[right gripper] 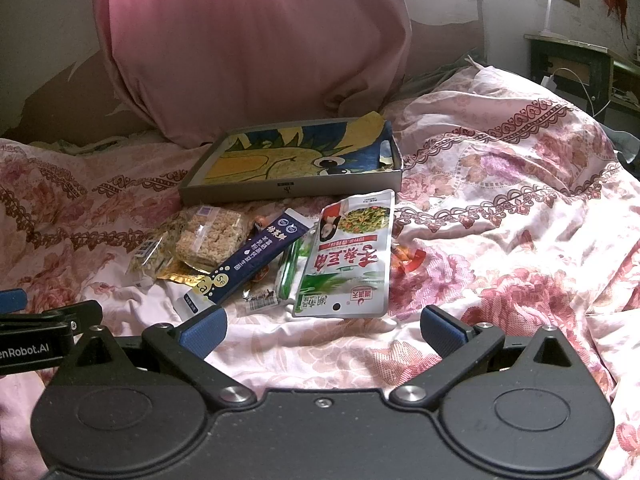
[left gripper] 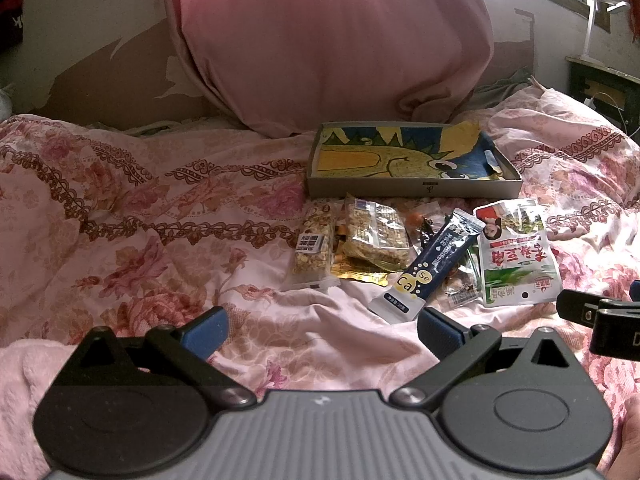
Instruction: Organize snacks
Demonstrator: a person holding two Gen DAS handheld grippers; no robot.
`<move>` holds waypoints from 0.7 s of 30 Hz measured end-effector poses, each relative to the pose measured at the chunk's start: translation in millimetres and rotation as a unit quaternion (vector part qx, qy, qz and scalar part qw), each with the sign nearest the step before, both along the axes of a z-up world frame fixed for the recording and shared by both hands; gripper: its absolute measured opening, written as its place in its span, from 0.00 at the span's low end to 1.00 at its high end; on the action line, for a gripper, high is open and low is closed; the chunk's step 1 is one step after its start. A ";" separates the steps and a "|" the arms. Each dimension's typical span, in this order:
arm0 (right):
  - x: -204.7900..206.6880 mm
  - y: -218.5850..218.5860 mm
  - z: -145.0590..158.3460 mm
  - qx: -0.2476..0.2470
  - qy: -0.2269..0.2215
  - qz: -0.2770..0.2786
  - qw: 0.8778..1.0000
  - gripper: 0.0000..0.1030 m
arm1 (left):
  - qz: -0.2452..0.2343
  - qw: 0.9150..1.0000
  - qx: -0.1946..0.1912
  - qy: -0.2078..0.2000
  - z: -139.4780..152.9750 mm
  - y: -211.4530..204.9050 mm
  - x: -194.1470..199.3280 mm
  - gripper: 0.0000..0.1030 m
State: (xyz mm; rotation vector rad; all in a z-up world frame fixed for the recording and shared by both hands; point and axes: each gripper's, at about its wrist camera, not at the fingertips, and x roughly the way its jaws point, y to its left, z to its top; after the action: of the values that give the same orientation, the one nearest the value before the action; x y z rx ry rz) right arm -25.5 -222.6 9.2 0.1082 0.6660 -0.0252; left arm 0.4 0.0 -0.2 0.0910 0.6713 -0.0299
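Snacks point(left gripper: 400, 248) lie heaped at centre frame on the flowered bedspread point(left gripper: 160, 216), just in front of the shallow box point(left gripper: 412, 190), which holds none yet. Left gripper point(left gripper: 320, 332) and right gripper point(right gripper: 322, 332) both hang wide open, holding nothing. Overlapping slick packets could slide or come up two at once, and the soft bedding may bunch between closing fingers.

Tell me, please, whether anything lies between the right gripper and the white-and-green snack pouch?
Nothing visible does. The right gripper is open, and only bare bedspread separates it from the pouch, which lies just ahead.
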 end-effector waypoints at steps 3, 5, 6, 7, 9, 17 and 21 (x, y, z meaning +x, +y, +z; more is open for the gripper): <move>0.1 0.1 0.0 0.000 0.000 0.000 1.000 1.00 | 0.000 1.000 0.000 0.000 0.0 0.0 0.0 0.99; 0.1 -0.1 0.1 0.000 0.000 0.000 1.000 1.00 | 0.000 1.000 0.000 0.000 0.0 0.0 0.0 0.99; 0.1 0.1 0.0 0.000 0.000 0.000 1.000 1.00 | 0.000 1.000 0.000 0.000 0.0 0.0 0.0 0.99; 0.2 0.0 0.0 0.000 0.000 0.000 1.000 1.00 | 0.000 1.000 0.000 0.000 0.0 0.0 0.0 1.00; -0.1 0.8 2.1 0.000 0.000 0.000 1.000 1.00 | 0.000 1.000 0.000 0.000 -0.1 0.1 0.2 0.99; 0.1 -0.7 0.7 0.003 0.000 0.000 1.000 1.00 | -0.002 1.000 -0.007 0.020 -6.8 1.0 10.0 0.99; 5.0 -2.1 -1.9 0.012 0.010 0.001 1.000 1.00 | -0.004 0.999 -0.026 0.047 -7.6 0.4 19.2 0.99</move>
State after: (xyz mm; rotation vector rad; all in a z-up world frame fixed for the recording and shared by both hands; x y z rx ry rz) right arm -20.5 -224.7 7.3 0.1294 0.6864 -0.0159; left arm 19.6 0.4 -7.7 0.0428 0.7632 -0.0604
